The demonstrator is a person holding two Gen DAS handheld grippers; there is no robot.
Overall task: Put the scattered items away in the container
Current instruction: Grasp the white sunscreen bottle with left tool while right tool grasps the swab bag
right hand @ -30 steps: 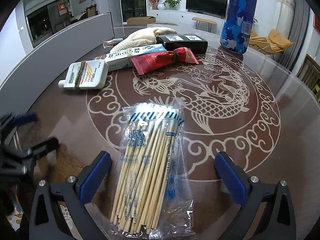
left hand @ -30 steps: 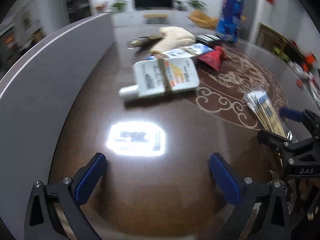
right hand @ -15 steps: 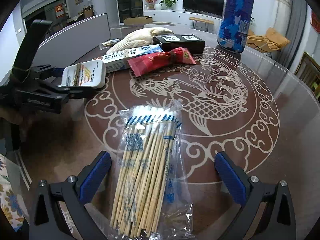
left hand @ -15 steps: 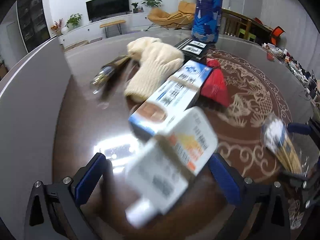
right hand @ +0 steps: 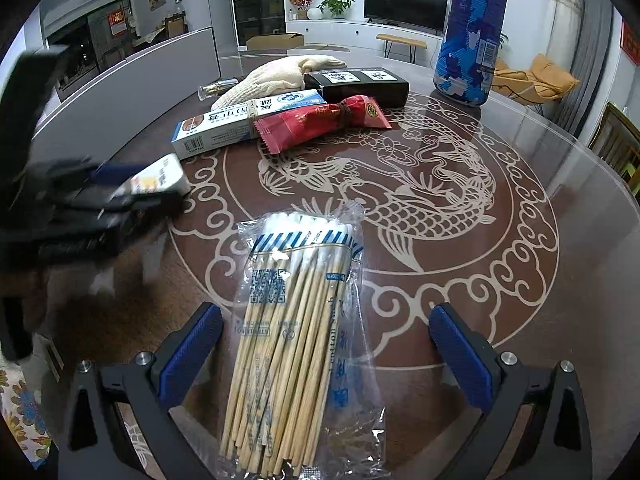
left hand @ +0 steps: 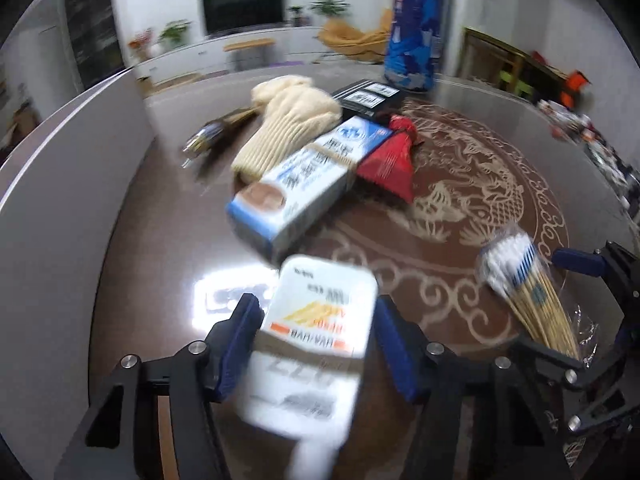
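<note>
Left wrist view: white flat bottle [left hand: 320, 320] sits between the blue fingers [left hand: 240, 340], lifted off the tabletop [left hand: 160, 240]; picture blurred.
Left gripper [left hand: 316, 344]: jaws closing; pads lie against both sides of the bottle, pinching it.
Bottle label: orange-yellow stripes, a brown band across the middle; print upside down and smeared, not readable with confidence.
Right wrist view: bag of cotton swabs [right hand: 296, 332] lies flat on the tabletop [right hand: 520, 320], its near part between the fingers [right hand: 188, 352].
Right gripper [right hand: 324, 356]: fingers spread wide, neither pad touching the bag.
Swab bag print: QR code in blue, blue-and-white striped band; a side strip reads roughly "cotton swab", partly cut off.
Carton [right hand: 248, 122]: white and blue, large Chinese characters, barcode on the near end, rubber band around it.
Red wrapper [right hand: 324, 122]: touching the carton, gold round emblem near one twisted end.
Black box [right hand: 356, 86]: two white labels on top, print too small.
Knit glove [right hand: 276, 78]: cream, behind the carton.
Blue patterned cylinder [right hand: 472, 32]: upright, far side, barcode label.
Grey wall [left hand: 60, 220]: curved, along the tabletop's left edge.
</note>
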